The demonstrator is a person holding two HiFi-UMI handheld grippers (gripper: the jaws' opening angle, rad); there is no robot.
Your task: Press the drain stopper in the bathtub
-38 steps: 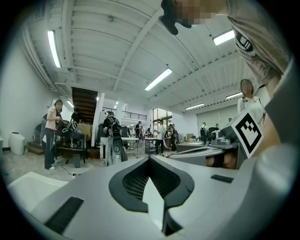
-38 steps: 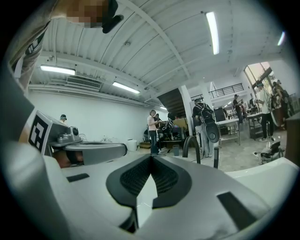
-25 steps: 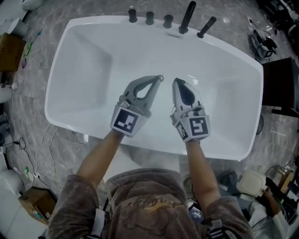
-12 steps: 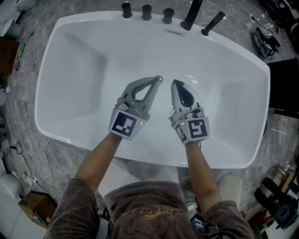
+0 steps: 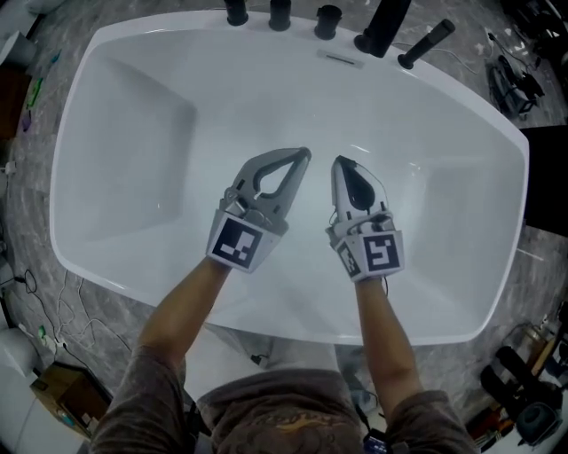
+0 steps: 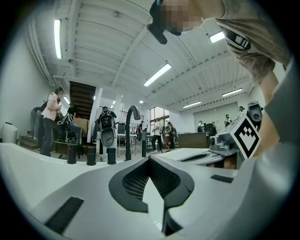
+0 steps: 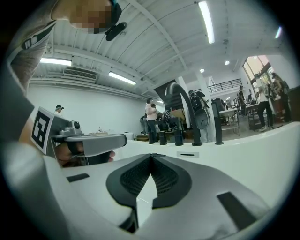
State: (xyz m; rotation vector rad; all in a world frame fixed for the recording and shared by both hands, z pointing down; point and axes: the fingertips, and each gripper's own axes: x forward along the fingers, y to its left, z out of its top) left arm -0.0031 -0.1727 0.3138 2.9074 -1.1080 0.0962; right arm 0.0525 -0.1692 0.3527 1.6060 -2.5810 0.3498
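White bathtub [image 5: 115, 133] fills the head view, standing on a grey marbled floor [image 5: 53, 293]. Over the tub's middle hangs the left claw [image 5: 304, 155], tip aimed at the tub's far rim. The right claw [image 5: 338, 162] is just beside it toward the tub's right end, and the two are not touching. Left gripper view: jaws clenched, tips meeting, nothing between them. Right gripper view: same, clenched tip to tip, empty. I can't make out the drain stopper; the left claw's tip covers that bit of the tub floor. Black taps [image 5: 280, 14] stand in a row on the tub's far rim, with a black spout [image 5: 383, 25] and a black handle [image 5: 427, 43] further right along that rim. A small overflow slot [image 5: 341, 58] sits on the tub's inner wall just below the spout. Bare forearms cross the tub's near rim; brown sleeves [image 5: 142, 399] stay outside it.
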